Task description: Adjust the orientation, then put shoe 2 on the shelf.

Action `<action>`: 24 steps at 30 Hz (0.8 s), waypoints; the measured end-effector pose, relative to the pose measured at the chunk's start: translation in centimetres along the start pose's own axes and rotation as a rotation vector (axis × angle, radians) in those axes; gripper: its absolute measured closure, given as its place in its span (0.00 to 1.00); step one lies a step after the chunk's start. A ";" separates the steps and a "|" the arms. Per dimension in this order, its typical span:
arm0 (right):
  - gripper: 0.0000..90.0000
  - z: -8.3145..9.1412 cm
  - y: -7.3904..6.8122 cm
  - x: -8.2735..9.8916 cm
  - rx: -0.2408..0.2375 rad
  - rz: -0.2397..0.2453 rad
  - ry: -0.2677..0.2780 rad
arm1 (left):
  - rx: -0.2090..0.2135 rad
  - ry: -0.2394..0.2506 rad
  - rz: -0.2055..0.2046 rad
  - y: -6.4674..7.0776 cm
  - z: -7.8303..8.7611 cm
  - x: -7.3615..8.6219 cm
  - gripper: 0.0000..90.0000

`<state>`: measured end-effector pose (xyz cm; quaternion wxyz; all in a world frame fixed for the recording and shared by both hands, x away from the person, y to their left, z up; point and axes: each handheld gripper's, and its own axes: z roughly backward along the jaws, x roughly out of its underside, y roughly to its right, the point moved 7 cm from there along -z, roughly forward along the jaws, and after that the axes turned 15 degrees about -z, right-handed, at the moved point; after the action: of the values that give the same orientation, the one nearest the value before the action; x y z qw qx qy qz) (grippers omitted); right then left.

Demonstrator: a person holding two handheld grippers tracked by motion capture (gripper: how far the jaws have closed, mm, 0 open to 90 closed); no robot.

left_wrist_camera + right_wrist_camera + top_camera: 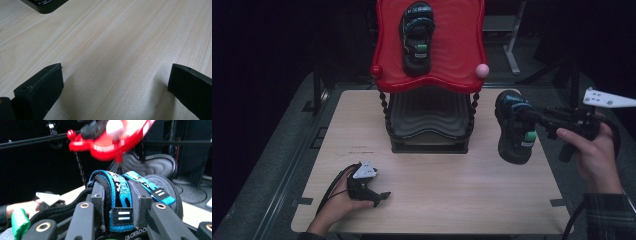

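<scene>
A black sandal with blue straps (513, 127) hangs in the air right of the rack, above the table. My right gripper (532, 120) is shut on it. In the right gripper view both jaws clamp the blue-strapped sandal (120, 195) across its straps. A matching sandal (416, 36) lies on the red top shelf (387, 60) of the two-tier rack. My left gripper (382, 197) rests on the wooden table (437, 200) at the front left. Its jaws stand open over bare wood in the left gripper view, gripper (115, 82) holding nothing.
The rack's dark lower shelf (429, 117) sits under the red one on beaded posts, with a pink ball (482, 70) at one corner. The rack's black base corner (45, 6) lies ahead of the left gripper. Dark floor surrounds the table.
</scene>
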<state>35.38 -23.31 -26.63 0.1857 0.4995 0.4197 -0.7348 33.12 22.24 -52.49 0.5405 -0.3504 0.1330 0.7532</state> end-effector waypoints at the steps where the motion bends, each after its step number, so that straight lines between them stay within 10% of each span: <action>1: 0.75 -0.1 -0.2 -0.7 -0.002 0.007 0.007 | 0.000 0.000 0.000 0.0 0.0 0.0 0.00; 24: 0.75 -4.0 -4.7 -15.8 -0.041 0.111 0.084 | 0.001 0.001 -0.006 -0.1 -0.1 -0.1 0.00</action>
<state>41.27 -19.73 -11.17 0.2185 0.5485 0.4136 -0.6931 33.24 22.09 -52.51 0.5429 -0.3508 0.1329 0.7514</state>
